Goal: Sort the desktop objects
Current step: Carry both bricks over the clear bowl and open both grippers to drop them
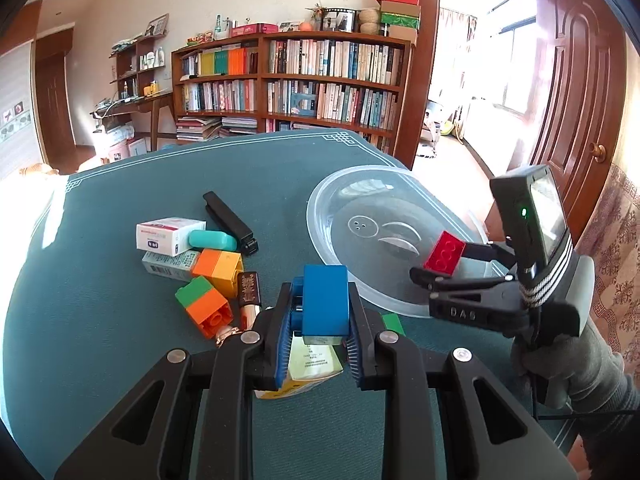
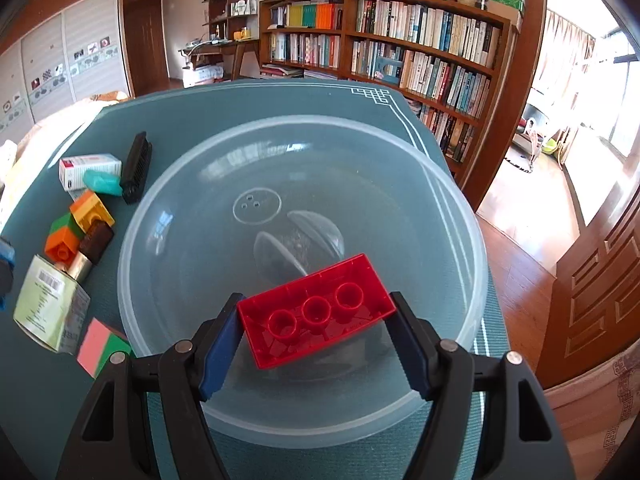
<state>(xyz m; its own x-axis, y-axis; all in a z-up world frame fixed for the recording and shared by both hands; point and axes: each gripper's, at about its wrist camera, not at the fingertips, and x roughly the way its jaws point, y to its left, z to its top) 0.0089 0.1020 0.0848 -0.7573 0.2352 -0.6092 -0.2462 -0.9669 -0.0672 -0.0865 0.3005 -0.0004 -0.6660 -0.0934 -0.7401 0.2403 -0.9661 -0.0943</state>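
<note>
My left gripper [image 1: 319, 308] is shut on a blue brick [image 1: 324, 300], held above the teal table mat [image 1: 120, 340]. My right gripper [image 2: 316, 312] is shut on a red brick [image 2: 316, 312], its underside with three round tubes facing the camera, held over the near part of a clear plastic bowl [image 2: 168, 300]. In the left wrist view the red brick [image 1: 444, 254] hangs over the bowl's [image 1: 360, 216] right rim, with the right gripper [image 1: 444, 266] reaching in from the right. Orange, yellow and green bricks [image 1: 208, 300] lie left of the bowl.
On the mat's left part lie a white medicine box [image 1: 168, 234], a teal case [image 1: 212, 240], a black clip [image 1: 230, 222], a lipstick [image 1: 249, 300] and a pale green box [image 2: 50, 306]. A pink and green block [image 2: 100, 346] lies by the bowl's near left rim. The table edge is close on the right.
</note>
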